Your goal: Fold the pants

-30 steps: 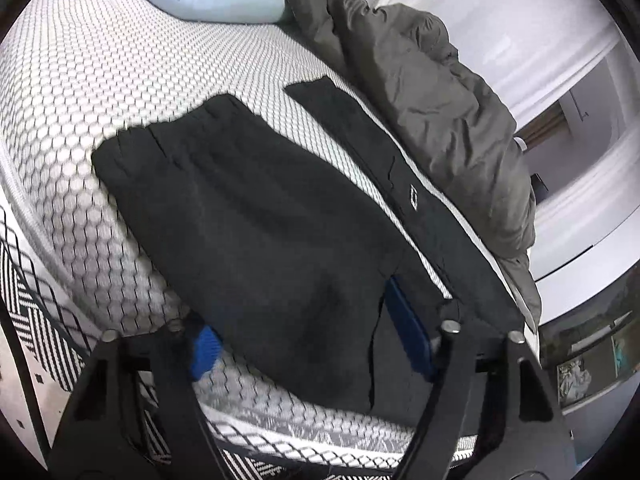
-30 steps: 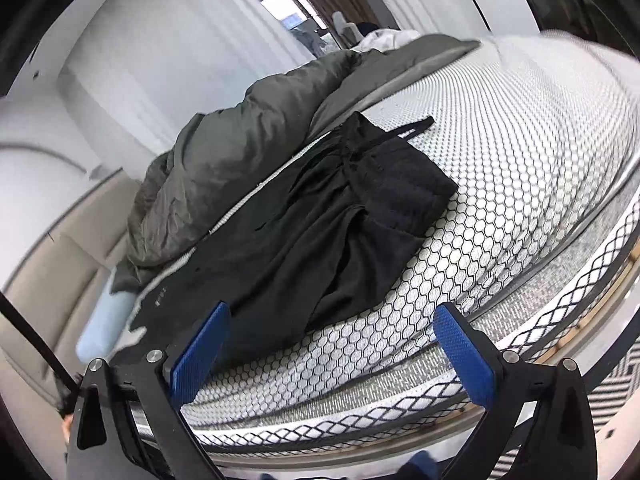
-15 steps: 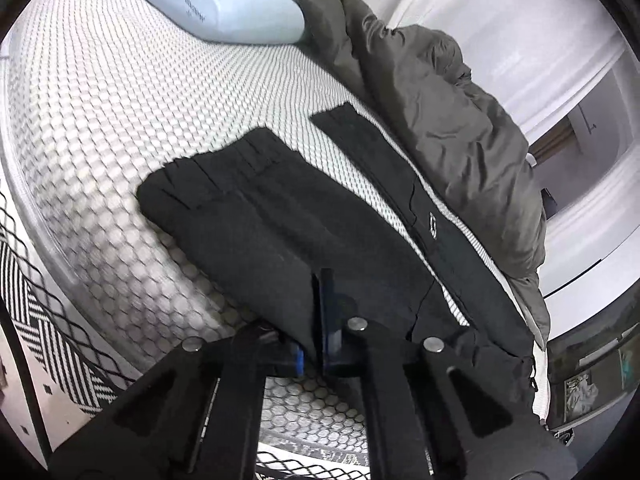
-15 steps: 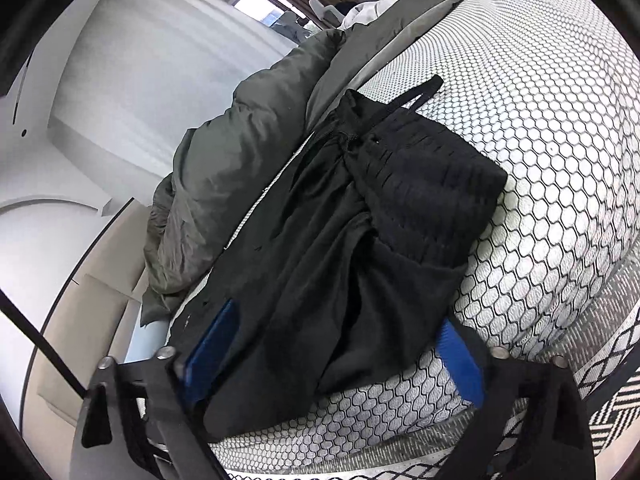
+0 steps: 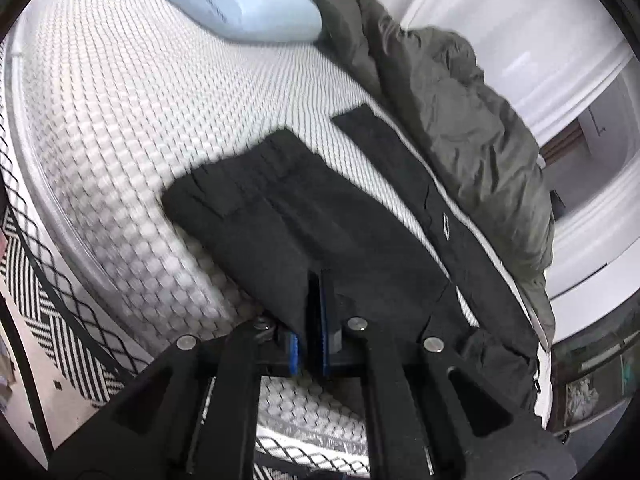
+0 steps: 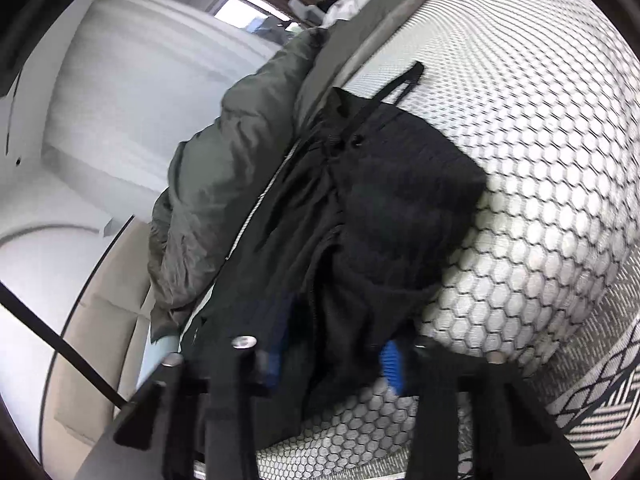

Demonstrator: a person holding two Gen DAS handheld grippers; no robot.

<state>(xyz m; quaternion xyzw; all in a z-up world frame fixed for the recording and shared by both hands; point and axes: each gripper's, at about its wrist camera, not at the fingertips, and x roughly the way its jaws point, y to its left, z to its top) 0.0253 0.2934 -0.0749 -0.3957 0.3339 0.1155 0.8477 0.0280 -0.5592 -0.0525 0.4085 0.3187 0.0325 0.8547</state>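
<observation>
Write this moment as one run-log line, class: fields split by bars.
task: fold pants | left hand-held gripper: shut on pants edge | right hand-held gripper: closing around pants, still partly open | surface: bed

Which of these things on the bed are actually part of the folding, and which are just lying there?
In the job: black pants, left gripper, right gripper.

Just lying about: grey duvet, pale blue pillow, patterned mattress.

The left tool (image 5: 314, 320), wide open a second ago, is now clamped on the near edge of the black pants (image 5: 320, 224). The right tool (image 6: 336, 356) has moved in from clear of the bed and now straddles the pants' bunched fabric, narrower than before.
</observation>
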